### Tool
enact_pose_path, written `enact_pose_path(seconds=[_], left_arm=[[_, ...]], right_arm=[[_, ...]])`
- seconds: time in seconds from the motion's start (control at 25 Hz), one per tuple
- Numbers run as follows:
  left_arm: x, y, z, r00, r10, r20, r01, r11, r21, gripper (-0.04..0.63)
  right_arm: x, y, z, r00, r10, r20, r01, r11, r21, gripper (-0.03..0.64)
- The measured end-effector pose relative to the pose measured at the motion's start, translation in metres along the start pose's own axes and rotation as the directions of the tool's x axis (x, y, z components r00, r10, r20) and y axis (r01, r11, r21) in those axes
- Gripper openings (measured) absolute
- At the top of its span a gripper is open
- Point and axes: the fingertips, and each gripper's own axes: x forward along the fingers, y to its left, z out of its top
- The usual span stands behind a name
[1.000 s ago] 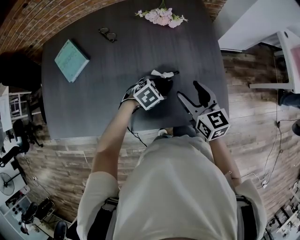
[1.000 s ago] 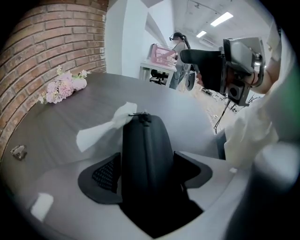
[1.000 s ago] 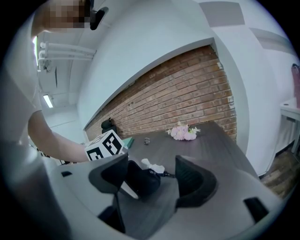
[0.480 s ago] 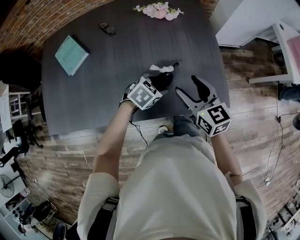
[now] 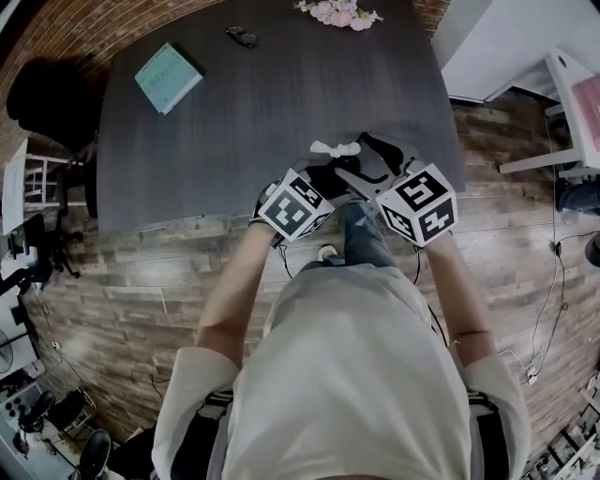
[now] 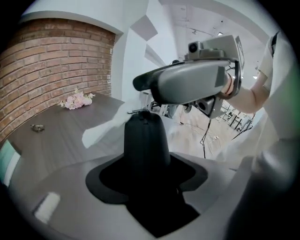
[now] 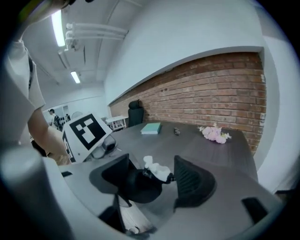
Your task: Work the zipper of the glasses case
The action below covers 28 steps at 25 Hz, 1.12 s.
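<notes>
Of two hand-held grippers, the left gripper (image 5: 324, 184) is clamped on the one smooth, black, domed glasses case (image 6: 145, 140), near the front edge of the dark wood-grain table (image 5: 262, 122). The right gripper (image 7: 155, 177) has its ribbed jaws wide apart, with the white fabric zipper pull (image 7: 157, 168) between them. Beyond lie one teal book (image 5: 169, 78), one pair of glasses (image 5: 243, 37) and one pink flower bunch (image 5: 339, 11).

Left tongs (image 5: 328, 176) clamped, right tongs (image 5: 354, 157) agape, tips close together, pointing forward.

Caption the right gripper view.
Right hand-held gripper, jaws apart, flanks a black glasses case tipped with white cloth; dark table behind.
</notes>
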Motion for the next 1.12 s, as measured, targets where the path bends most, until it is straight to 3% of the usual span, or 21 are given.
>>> enact_pose_path(seconds=[0.12,0.2,0.28,0.48,0.6,0.72,0.8,0.92,1.12], left_arm=[[-0.014,-0.024,-0.016,1.0,0.018,-0.007,-0.018,0.999,0.04,0.273],[-0.02,-0.04,-0.028,0.999,0.03,-0.012,-0.029,0.997,0.071,0.273],[-0.024,-0.054,-0.04,0.999,0.04,-0.021,-0.038,0.994,0.101,0.273],[-0.03,-0.086,-0.062,0.997,0.052,-0.056,-0.042,0.984,0.173,0.273],[-0.032,-0.096,-0.068,0.997,0.06,-0.054,-0.049,0.982,0.184,0.273],[-0.036,-0.098,-0.071,0.997,0.067,-0.042,-0.06,0.986,0.154,0.273],[-0.037,-0.097,-0.074,0.996,0.074,-0.041,-0.068,0.989,0.131,0.273],[-0.04,-0.091,-0.081,0.994,0.099,-0.055,-0.093,0.991,0.094,0.273],[-0.052,-0.075,-0.085,0.994,0.107,-0.002,-0.107,0.992,-0.064,0.268]], right_arm=[[0.008,0.032,-0.003,0.992,0.076,-0.096,-0.083,0.994,-0.068,0.293],[0.013,0.053,-0.01,0.973,0.143,-0.183,-0.161,0.983,-0.088,0.285],[0.015,0.072,-0.023,0.933,0.209,-0.292,-0.247,0.964,-0.1,0.256],[0.009,0.115,-0.054,0.795,0.349,-0.496,-0.448,0.889,-0.094,0.222],[0.006,0.13,-0.059,0.756,0.377,-0.535,-0.503,0.858,-0.106,0.158],[0.006,0.137,-0.058,0.766,0.347,-0.542,-0.507,0.843,-0.177,0.07],[0.006,0.14,-0.055,0.783,0.328,-0.528,-0.499,0.838,-0.219,0.054],[0.006,0.142,-0.038,0.829,0.297,-0.474,-0.461,0.842,-0.28,0.046],[-0.003,0.144,0.001,0.895,0.299,-0.331,-0.397,0.872,-0.288,0.025]])
